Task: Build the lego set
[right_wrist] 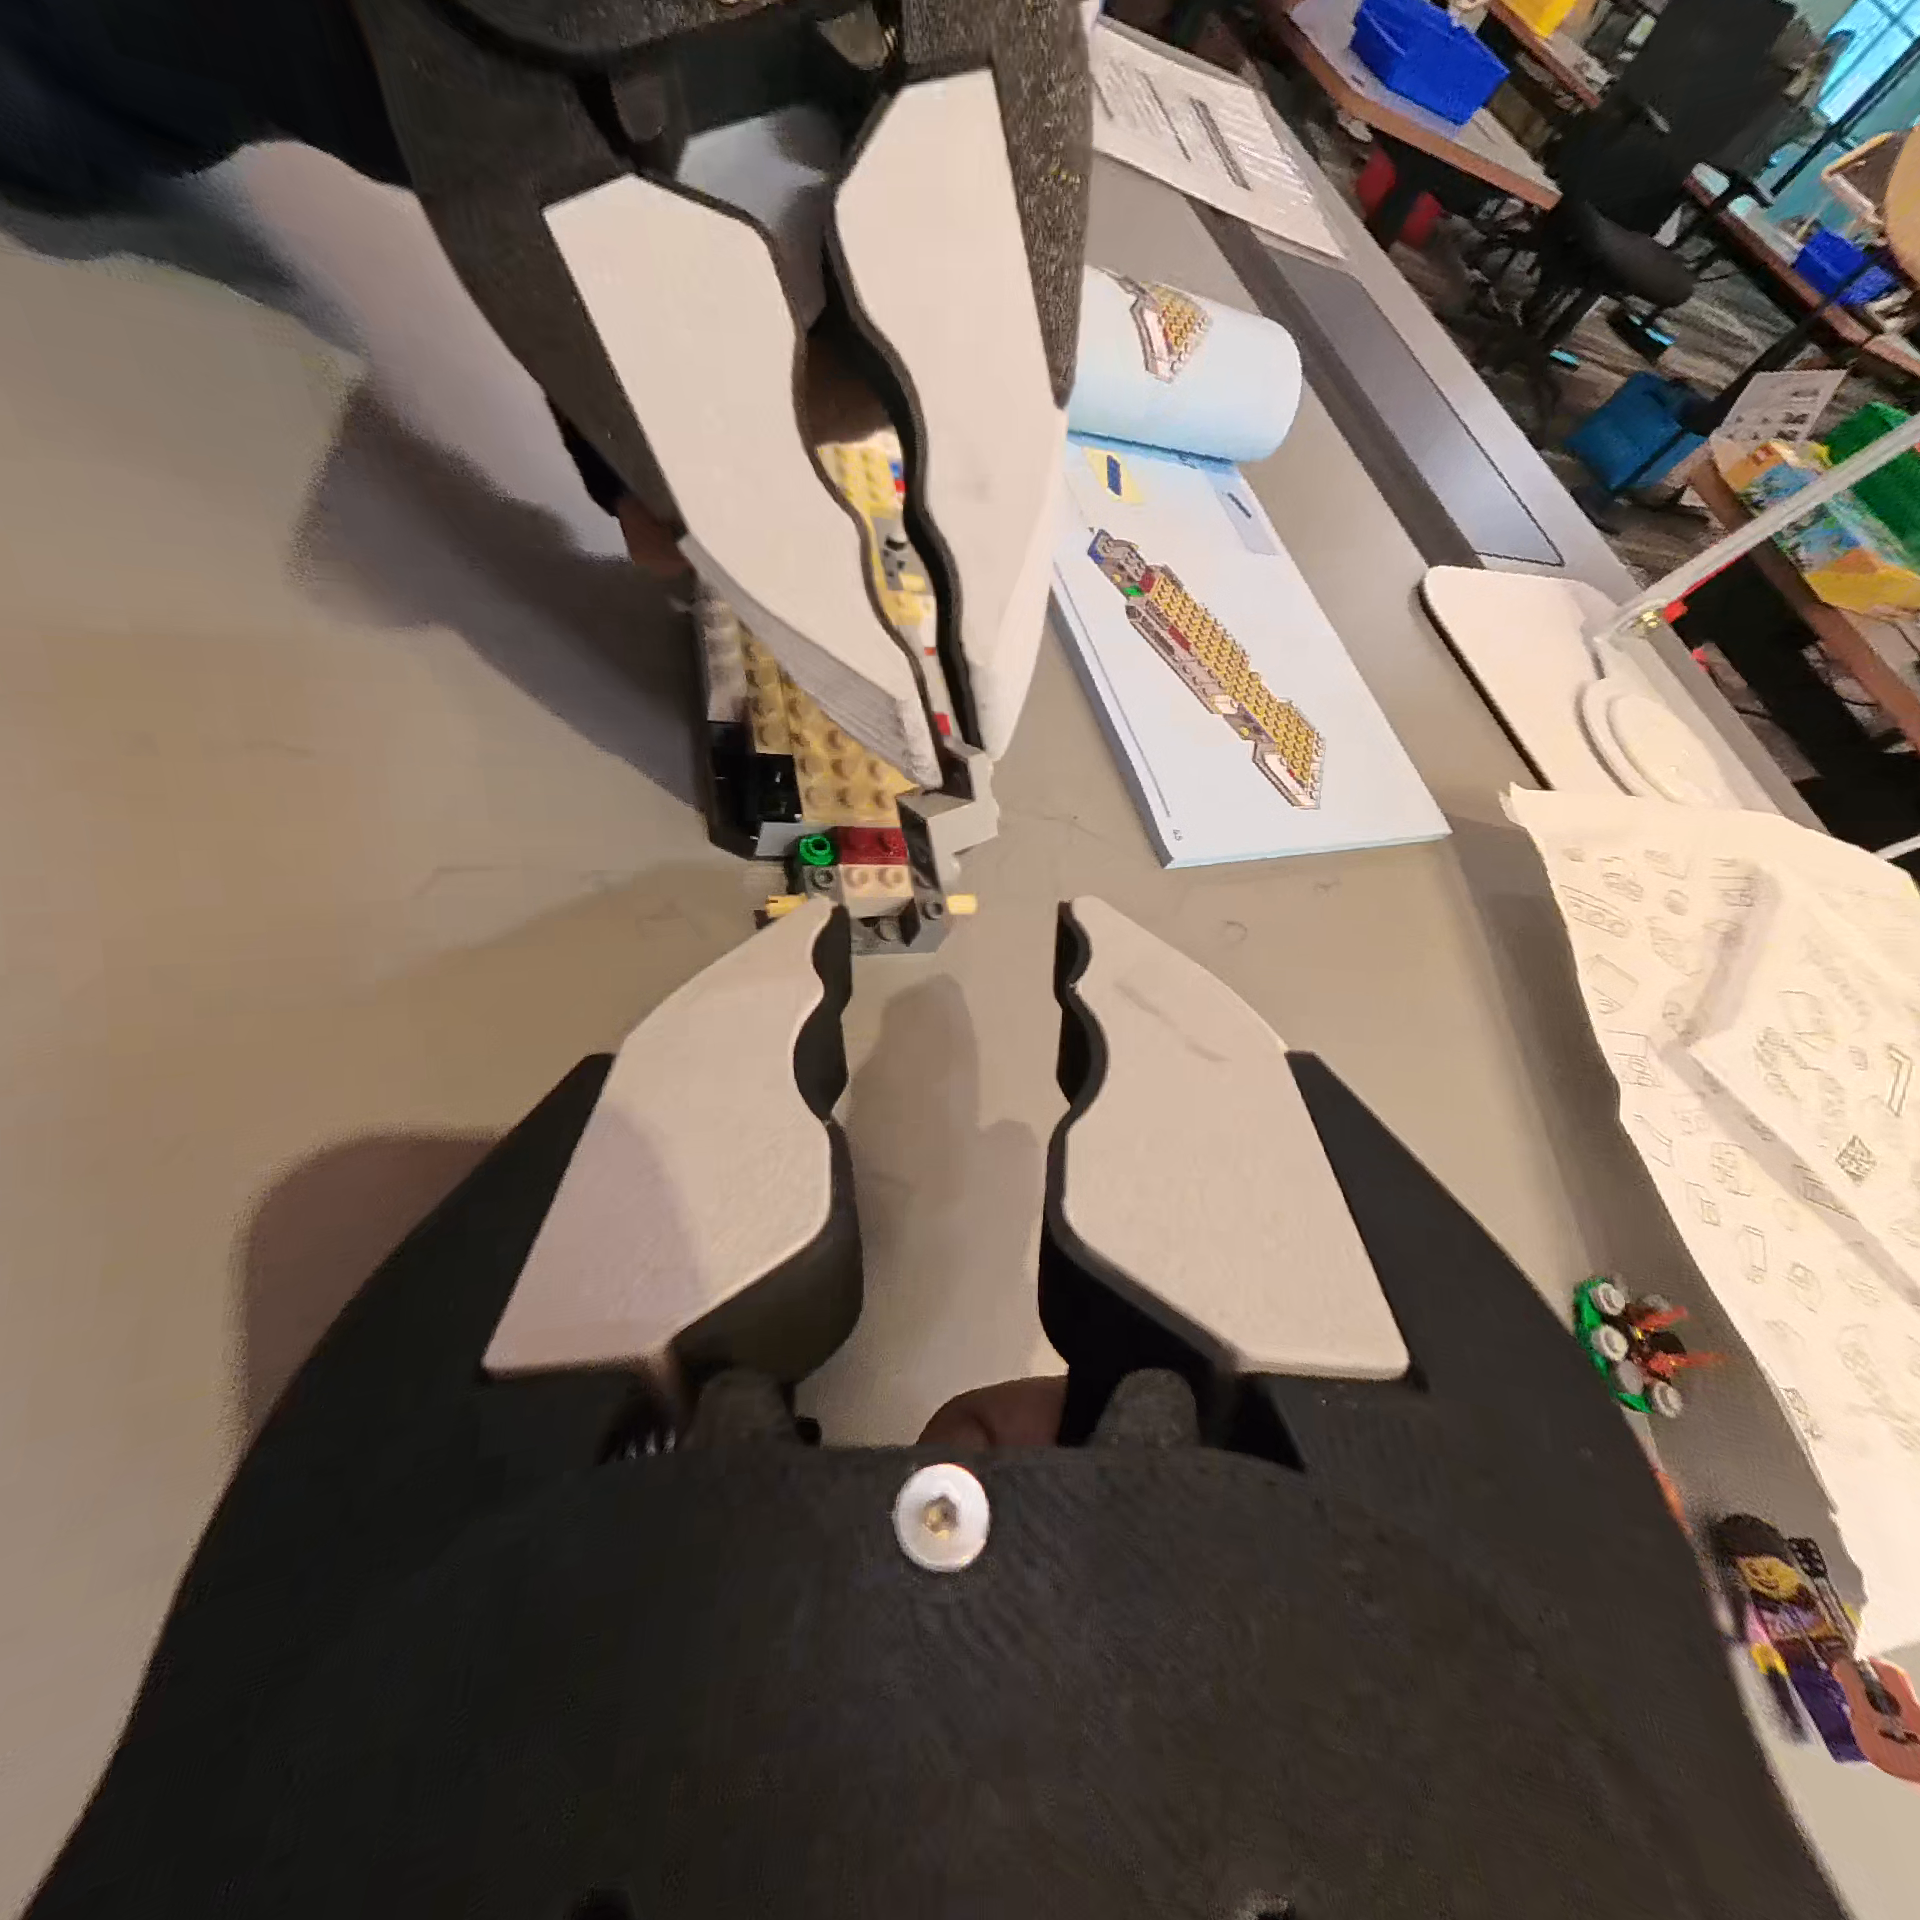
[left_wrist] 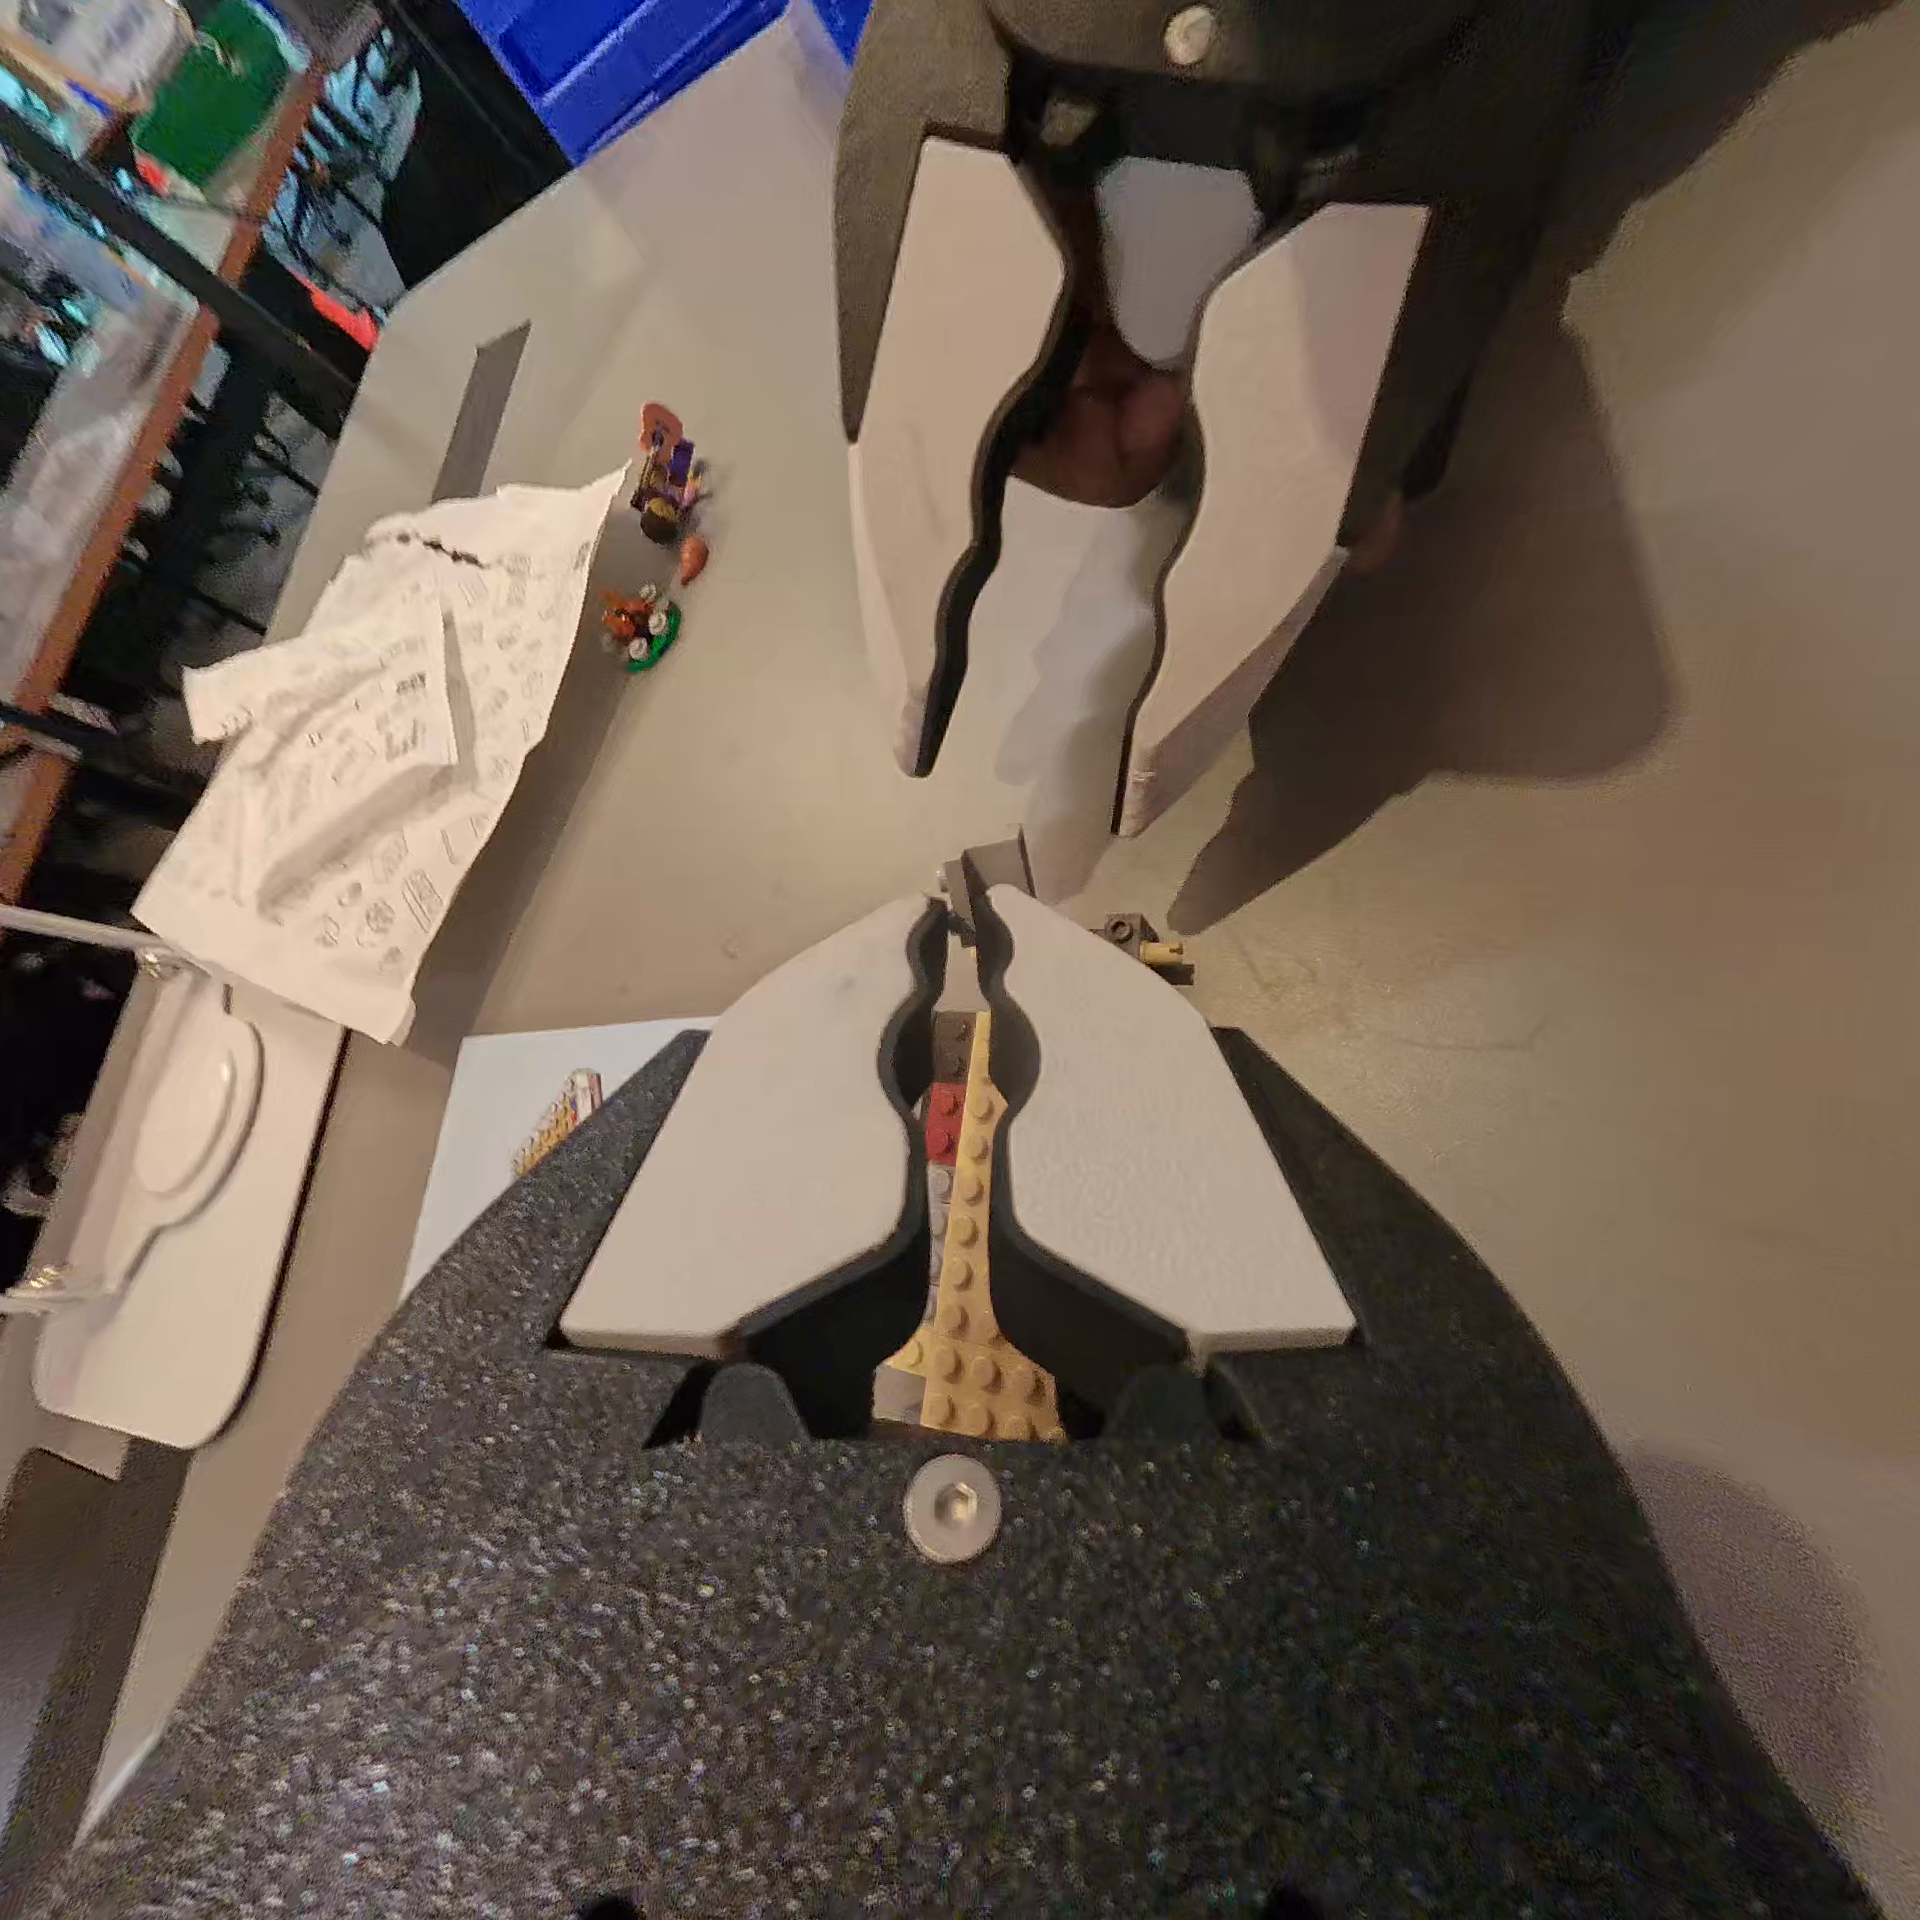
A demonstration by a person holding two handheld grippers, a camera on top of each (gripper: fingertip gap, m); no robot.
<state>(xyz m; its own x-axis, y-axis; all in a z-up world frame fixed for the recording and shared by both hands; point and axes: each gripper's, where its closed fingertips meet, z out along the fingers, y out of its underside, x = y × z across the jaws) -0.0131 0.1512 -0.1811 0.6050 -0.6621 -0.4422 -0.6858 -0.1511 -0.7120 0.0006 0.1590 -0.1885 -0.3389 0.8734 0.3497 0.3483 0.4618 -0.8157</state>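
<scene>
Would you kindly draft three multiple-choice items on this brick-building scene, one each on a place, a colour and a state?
1. Where does the open instruction booklet lie?
A. on the grey table
B. on the floor
C. on a chair

2. What colour is the round stud at the brick model's near end?
A. blue
B. green
C. white

3. How do the right gripper's jaws stand?
A. clamped on paper
B. closed on a minifigure
C. apart, nothing between them

Answers: 1 A, it rests flat on the tabletop; 2 B, it is bright green; 3 C, bare table shows between the fingers.
</scene>
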